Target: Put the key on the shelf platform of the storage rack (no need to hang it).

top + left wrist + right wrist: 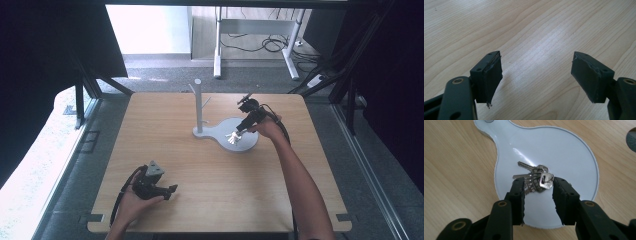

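Straddling keys [535, 178], right gripper [538, 185] half-open

**Around the wooden table**

The pale wooden table [215, 185] stood on a grey floor [165, 80]. Beyond the table's far edge stood the white legs of a desk frame [218, 50], with dark cables [272, 45] looped on the floor beneath it. Black struts [80, 100] rose off the table's left and right sides. A bright white panel [150, 30] stood beyond its far left corner.

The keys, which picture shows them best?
The right gripper view: the keys lie close up on the white tray, between the open jaws of the right gripper. In the high view they are a tiny pale cluster.
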